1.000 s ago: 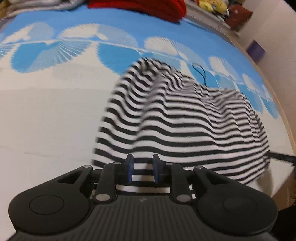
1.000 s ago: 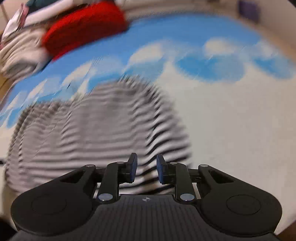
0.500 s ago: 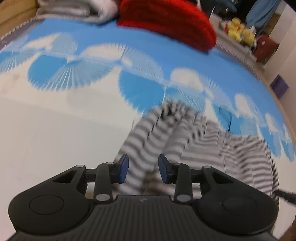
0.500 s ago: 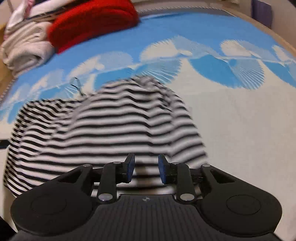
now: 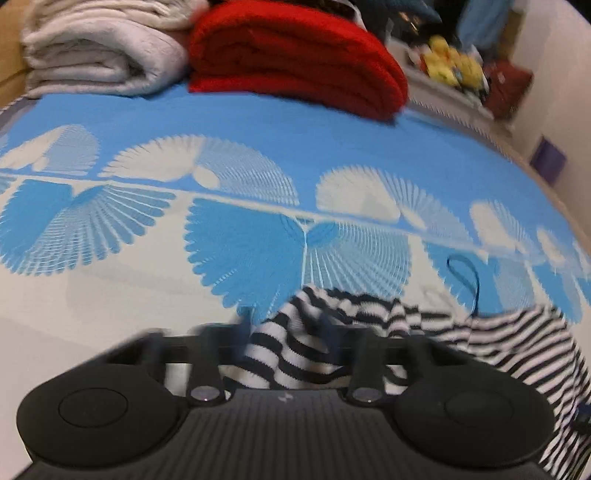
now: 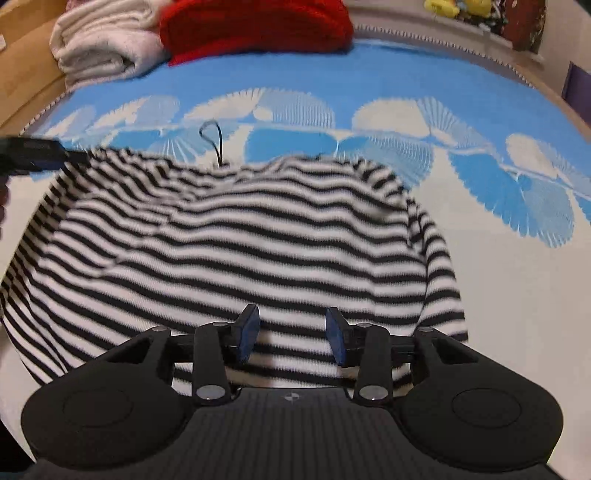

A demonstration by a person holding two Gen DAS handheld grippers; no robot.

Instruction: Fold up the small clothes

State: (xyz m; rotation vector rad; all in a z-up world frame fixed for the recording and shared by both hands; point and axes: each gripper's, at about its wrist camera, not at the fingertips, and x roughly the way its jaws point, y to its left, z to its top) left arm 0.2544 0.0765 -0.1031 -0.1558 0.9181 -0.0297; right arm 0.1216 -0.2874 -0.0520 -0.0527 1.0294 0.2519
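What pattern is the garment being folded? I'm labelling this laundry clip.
Black and white horizontal stripes on the garment, clearest in the right wrist view.

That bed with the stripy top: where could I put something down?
Bare mat left of the striped shirt, and to its right. Crowded at the far edge: white blanket beside red blanket.

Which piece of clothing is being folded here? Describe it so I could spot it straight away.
Start from the bed cover, blue and white with fan shapes, with a folded red blanket and a pale folded blanket at its far end. Nearer the cameras lies the striped garment, spread on the cover. It is the only thing with black and white stripes, and a thin dark loop shows at its far edge.
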